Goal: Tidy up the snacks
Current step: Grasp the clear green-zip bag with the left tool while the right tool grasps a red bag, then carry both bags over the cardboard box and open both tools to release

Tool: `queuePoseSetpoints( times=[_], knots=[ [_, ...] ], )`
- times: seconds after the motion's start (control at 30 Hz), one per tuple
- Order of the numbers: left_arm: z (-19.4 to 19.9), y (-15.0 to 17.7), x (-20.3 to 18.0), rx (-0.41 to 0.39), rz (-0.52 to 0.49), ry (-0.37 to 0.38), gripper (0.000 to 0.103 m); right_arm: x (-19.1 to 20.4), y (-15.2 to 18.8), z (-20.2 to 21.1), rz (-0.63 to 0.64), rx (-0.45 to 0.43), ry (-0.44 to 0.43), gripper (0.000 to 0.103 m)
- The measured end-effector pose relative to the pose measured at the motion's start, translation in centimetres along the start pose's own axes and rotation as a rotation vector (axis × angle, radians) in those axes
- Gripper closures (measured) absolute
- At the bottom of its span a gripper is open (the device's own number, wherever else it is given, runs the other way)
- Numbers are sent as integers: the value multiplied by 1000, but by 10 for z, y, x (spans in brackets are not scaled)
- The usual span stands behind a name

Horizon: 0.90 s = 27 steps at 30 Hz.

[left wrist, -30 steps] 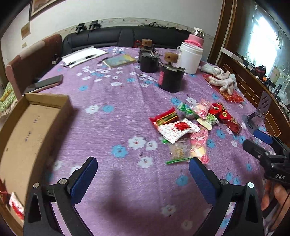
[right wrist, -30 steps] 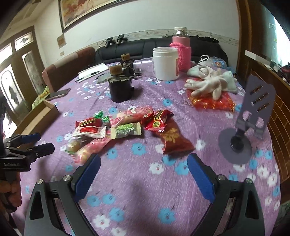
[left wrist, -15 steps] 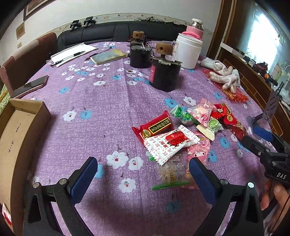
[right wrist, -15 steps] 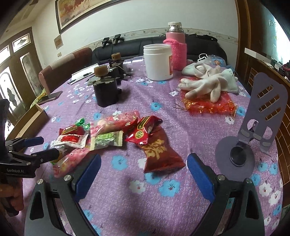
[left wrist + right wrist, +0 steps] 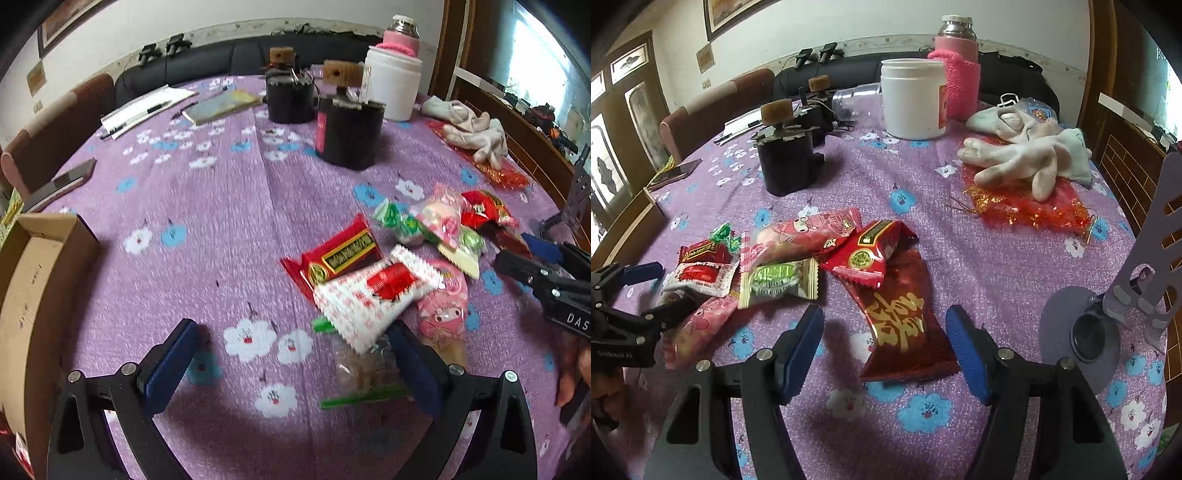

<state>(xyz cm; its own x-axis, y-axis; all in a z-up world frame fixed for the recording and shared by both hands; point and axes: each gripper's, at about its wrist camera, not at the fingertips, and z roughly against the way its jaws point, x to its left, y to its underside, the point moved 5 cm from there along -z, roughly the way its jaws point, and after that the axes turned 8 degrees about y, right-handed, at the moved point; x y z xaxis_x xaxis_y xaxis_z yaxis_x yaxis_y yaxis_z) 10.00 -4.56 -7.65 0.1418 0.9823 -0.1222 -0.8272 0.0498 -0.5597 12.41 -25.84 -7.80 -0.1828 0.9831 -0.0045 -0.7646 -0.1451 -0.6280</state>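
A pile of wrapped snacks lies on the purple flowered tablecloth (image 5: 207,206). My left gripper (image 5: 295,365) is open and empty, low over the cloth; a clear packet with green strips (image 5: 364,373) lies by its right finger, and a white-and-red packet (image 5: 369,295) and a red packet (image 5: 336,254) lie just ahead. My right gripper (image 5: 884,347) is open, its fingers either side of a dark red foil packet with gold writing (image 5: 903,321). A red packet (image 5: 871,251), a green-and-cream packet (image 5: 775,280) and pink packets (image 5: 801,236) lie beyond. An open cardboard box (image 5: 26,280) stands at the left.
Two black devices with cork tops (image 5: 349,129), a white jar (image 5: 912,98) and a pink-sleeved flask (image 5: 958,74) stand at the back. White gloves (image 5: 1027,155) lie on red tinsel fabric. A grey phone stand (image 5: 1108,306) is at the right. Papers (image 5: 144,107) and a phone (image 5: 62,182) lie far left.
Both grippers have moved forward and down toward the snacks. The right gripper's fingers have narrowed and now straddle the dark red foil packet. The left gripper has shifted right, away from the box.
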Motion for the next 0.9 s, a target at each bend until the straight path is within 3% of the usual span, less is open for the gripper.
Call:
queuePoseSetpoints(
  times=[0.07, 0.1, 0.13, 0.17, 0.23, 0.3, 0.33, 0.63, 0.9],
  knots=[
    [-3, -1, -1, 12, -11, -9, 1, 0, 0, 1, -12, -3, -9, 44],
    [-3, -1, -2, 10, -16, -11, 2, -1, 1, 1, -15, 0, -12, 57],
    [-3, -1, -3, 8, -20, -9, 3, -2, 2, 2, -19, -2, -4, 64],
    [-2, 0, -4, 4, -24, -2, 8, -3, 3, 3, -25, 0, -11, 64],
    [4, 1, -6, -21, -50, 7, 26, -3, 6, 7, -44, 5, -32, 67],
    [10, 2, -6, -28, -54, 19, 57, -2, 9, 13, -47, -4, -31, 71],
    [12, 3, -4, -27, -54, 31, 64, -2, 11, 17, -50, -8, -33, 73],
    [50, 26, 13, -77, -15, 119, 64, 12, 34, 57, -77, -44, -76, 75],
    [109, 45, 28, -178, -26, 121, 63, 43, 50, 106, -92, -106, -139, 75]
  ],
)
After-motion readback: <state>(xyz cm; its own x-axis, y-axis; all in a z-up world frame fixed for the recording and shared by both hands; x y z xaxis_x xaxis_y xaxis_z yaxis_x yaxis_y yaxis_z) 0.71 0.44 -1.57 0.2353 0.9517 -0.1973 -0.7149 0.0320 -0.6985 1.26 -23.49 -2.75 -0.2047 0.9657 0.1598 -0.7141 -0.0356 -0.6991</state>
